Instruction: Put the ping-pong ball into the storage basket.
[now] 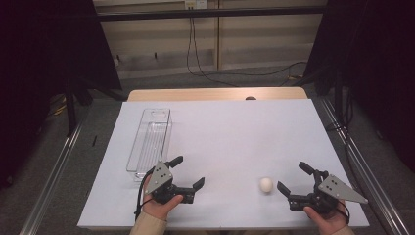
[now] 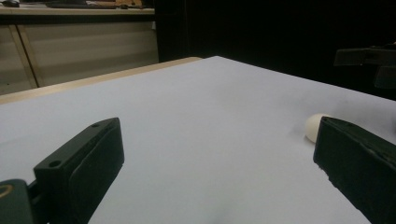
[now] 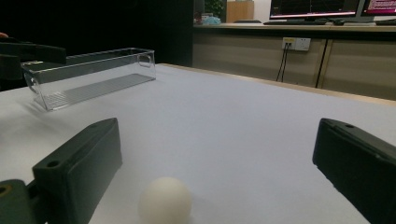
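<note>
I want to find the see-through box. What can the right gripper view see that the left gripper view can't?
The right gripper view has the clear box standing on the table, plus a wall socket and monitors behind. The left gripper view has the other hand-held gripper at its right edge. Both have the white ball on the white table, between open black jaws.

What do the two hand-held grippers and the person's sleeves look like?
Both the left gripper and the right gripper are black, with two blocky fingers. Each carries a grey three-cornered plate with small holes on top. A black cable trails from the left one. The sleeves are beige.
</note>
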The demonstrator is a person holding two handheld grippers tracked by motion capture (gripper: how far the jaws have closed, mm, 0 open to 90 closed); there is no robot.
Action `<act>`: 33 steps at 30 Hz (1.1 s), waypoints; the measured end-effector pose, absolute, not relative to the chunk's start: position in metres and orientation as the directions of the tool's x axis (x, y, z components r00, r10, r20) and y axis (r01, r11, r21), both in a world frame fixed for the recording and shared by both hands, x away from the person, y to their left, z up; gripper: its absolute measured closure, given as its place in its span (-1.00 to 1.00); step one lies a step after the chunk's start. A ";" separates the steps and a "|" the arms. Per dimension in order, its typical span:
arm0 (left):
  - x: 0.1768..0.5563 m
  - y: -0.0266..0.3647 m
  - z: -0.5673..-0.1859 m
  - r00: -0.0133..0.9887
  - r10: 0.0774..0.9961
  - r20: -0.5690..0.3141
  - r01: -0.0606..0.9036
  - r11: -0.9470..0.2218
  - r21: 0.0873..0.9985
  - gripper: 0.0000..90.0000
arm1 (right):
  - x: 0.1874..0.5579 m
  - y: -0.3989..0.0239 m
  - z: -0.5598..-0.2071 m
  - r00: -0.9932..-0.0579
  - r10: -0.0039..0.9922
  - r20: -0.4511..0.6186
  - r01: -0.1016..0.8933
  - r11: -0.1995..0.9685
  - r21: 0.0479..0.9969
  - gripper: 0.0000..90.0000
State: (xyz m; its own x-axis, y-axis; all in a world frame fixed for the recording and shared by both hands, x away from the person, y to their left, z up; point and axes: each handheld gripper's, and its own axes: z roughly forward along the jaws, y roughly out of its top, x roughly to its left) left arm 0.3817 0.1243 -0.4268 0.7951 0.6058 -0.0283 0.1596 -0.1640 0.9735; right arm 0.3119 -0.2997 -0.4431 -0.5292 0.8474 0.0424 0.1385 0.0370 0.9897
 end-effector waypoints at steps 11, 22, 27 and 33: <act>0.383 0.114 -0.428 0.803 0.593 -0.056 0.170 -0.139 0.976 -0.96 | 0.312 -0.299 -0.442 -0.525 0.850 0.050 0.135 0.025 0.990 -0.98; 0.383 0.108 -0.429 0.807 0.589 -0.051 0.173 -0.152 0.973 -0.96 | 0.313 -0.299 -0.442 -0.529 0.847 0.043 0.138 0.036 0.990 -0.98; 0.384 0.106 -0.428 0.816 0.578 -0.028 0.161 -0.180 0.970 -0.96 | 0.313 -0.299 -0.442 -0.530 0.847 0.043 0.137 0.036 0.990 -0.98; 0.383 0.100 -0.428 0.822 0.567 -0.046 0.167 -0.163 0.972 -0.96 | 0.313 -0.299 -0.442 -0.533 0.845 0.042 0.137 0.037 0.990 -0.98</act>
State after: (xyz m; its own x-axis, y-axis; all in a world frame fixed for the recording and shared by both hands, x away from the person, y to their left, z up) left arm 0.3833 0.0999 -0.4284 0.8221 0.5675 -0.0463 0.1672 -0.1629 0.9724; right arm 0.3127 -0.2985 -0.4422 -0.5325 0.8454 0.0419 0.1365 0.0370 0.9899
